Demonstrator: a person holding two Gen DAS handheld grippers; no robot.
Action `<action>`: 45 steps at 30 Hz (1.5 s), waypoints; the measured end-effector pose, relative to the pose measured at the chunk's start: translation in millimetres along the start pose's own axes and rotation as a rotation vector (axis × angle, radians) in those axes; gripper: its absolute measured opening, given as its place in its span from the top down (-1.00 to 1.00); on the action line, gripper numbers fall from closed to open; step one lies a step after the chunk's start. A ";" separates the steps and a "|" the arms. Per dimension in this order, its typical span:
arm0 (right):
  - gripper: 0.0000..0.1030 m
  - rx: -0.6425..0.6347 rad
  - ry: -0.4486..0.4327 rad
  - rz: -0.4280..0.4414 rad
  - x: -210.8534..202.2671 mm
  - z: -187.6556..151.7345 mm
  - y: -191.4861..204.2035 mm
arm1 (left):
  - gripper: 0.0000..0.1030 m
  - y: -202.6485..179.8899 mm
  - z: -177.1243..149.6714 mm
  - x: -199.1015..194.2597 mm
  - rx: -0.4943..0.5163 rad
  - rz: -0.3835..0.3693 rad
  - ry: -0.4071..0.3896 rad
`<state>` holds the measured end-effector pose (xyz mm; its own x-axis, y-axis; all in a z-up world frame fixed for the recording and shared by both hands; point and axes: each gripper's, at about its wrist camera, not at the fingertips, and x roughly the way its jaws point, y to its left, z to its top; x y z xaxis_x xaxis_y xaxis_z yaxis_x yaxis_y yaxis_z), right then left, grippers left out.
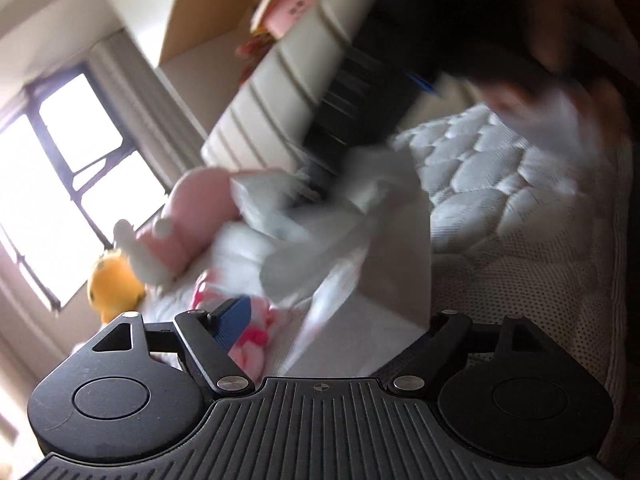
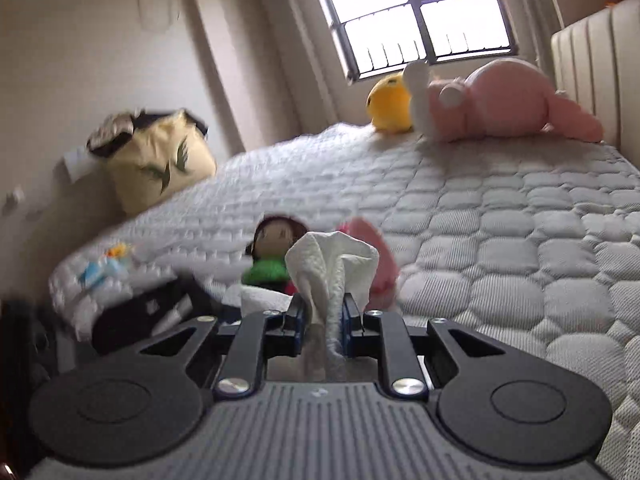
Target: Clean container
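Note:
In the blurred left wrist view, a white box-like container [image 1: 394, 264] sits tilted between the wide-set fingers of my left gripper [image 1: 332, 320]. The blue left pad [image 1: 234, 320] shows, while the right one is hidden behind the container wall. A crumpled white paper towel [image 1: 304, 248] lies in the container's mouth. The dark body of my right gripper [image 1: 360, 92] reaches down from above. In the right wrist view my right gripper [image 2: 322, 320] is shut on the paper towel [image 2: 332, 264]. A white edge of the container [image 2: 264, 298] lies just beyond it.
A quilted mattress [image 2: 500, 240] fills the scene. On it are a pink plush [image 2: 500, 100], a yellow plush [image 2: 390, 104], a small doll in green [image 2: 272, 252] and a pink doll [image 2: 380, 256]. A padded headboard [image 2: 592, 64] stands at the right and a yellow bag [image 2: 160, 164] at the left.

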<state>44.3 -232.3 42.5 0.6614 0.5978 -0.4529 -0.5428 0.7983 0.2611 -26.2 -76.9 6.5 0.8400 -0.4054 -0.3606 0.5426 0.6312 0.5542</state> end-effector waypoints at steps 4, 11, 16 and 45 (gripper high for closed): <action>0.61 0.024 0.014 -0.101 -4.3 -11.3 -12.5 | -0.65 13.1 1.0 -8.4 -0.092 -0.053 0.068; 0.61 0.123 0.008 -0.188 -15.6 -24.7 -44.9 | -0.80 55.4 -9.5 -25.9 -0.421 -0.227 0.154; 0.61 0.163 0.011 -0.202 -17.5 -33.0 -55.3 | -0.80 103.6 -47.2 -7.8 -0.977 -0.506 0.279; 0.71 0.362 -0.093 -0.076 -33.6 -63.2 -85.4 | -0.24 88.4 18.4 55.0 -0.763 -0.390 0.120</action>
<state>35.8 -325.2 -18.4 0.7458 0.5266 -0.4081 -0.2829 0.8049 0.5216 68.0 -55.5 49.4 0.5651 -0.6397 -0.5210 0.6054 0.7505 -0.2649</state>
